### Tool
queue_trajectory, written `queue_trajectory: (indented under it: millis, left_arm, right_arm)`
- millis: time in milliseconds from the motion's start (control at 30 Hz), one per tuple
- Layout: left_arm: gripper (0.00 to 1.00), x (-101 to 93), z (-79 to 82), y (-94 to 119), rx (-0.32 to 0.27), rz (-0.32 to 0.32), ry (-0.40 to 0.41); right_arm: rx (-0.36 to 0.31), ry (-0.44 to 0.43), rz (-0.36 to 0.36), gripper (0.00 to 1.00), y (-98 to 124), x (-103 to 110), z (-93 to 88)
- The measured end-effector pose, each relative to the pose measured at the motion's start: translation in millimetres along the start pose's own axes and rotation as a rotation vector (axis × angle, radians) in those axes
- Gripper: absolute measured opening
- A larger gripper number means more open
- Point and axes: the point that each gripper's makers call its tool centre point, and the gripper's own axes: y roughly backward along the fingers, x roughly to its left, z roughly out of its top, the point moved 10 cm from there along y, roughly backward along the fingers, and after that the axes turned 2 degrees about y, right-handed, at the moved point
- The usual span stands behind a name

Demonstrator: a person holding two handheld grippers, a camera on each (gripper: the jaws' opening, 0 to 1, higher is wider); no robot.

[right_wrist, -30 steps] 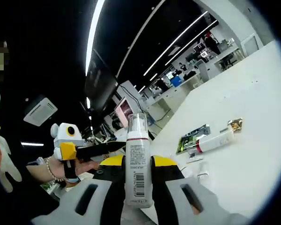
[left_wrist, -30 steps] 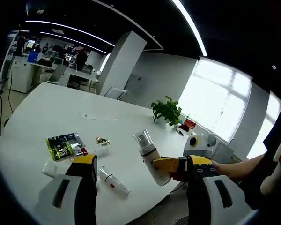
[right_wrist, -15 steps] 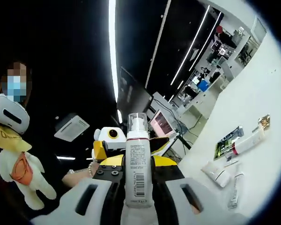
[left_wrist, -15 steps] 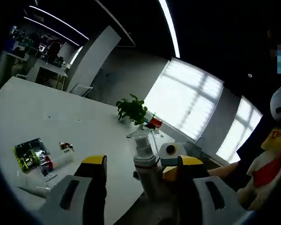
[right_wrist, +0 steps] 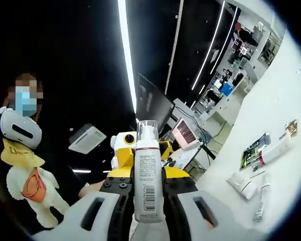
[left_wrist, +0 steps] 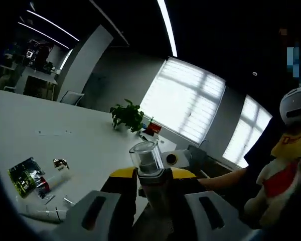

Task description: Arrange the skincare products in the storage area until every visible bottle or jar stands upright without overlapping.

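Mid-air handover: right claw [right_wrist: 142,187] pinches tall white clear-capped pump bottle [right_wrist: 148,170]; left claw [left_wrist: 151,176] closes around it. Next: stand it on white surface [left_wrist: 65,145].

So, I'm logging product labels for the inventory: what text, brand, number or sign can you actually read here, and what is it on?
Pump bottle, right gripper view: a barcode and lines of print on the label, too small to read.
Green packet on the white table, left gripper view: printed graphics, text blurred.
Tube with a red band: no lettering legible.
Yellow bib on the plush toy: faint print, unreadable.
No word or number reads clearly anywhere.
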Motion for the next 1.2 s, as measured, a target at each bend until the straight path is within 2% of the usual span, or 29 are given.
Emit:
queue_trajectory:
  millis: [267, 533, 700, 833, 1033, 1200]
  left_arm:
    - [0.17, 1.2, 4.6, -5.1, 0.061, 0.013, -0.064]
    - [0.16, 10.4, 10.7, -9.7, 0.067, 0.020, -0.120]
    - [0.16, 10.5, 10.6, -21.5, 0.110, 0.023, -0.218]
    - [0.15, 11.2, 9.7, -33.3, 0.139, 0.013, -0.266]
    - [0.15, 11.4, 2.9, -52.1, 0.186, -0.001, -0.314]
    - [0.15, 21.6, -5.7, -67.9, 0.222, -0.015, -0.327]
  right_arm:
    - [0.096, 0.102, -0.026, 0.21, 1.7, -3.5, 8.4]
    - [0.195, 0.318, -0.103, 0.22, 5.0, -5.7, 23.2]
    - [0.253, 0.386, -0.148, 0.23, 9.9, -7.3, 27.3]
    - [0.315, 0.463, -0.185, 0.23, 16.4, -8.0, 32.1]
    - [0.407, 0.546, -0.247, 0.22, 29.2, -14.4, 35.2]
    - [0.473, 0.591, -0.288, 0.21, 38.1, -23.5, 35.0]
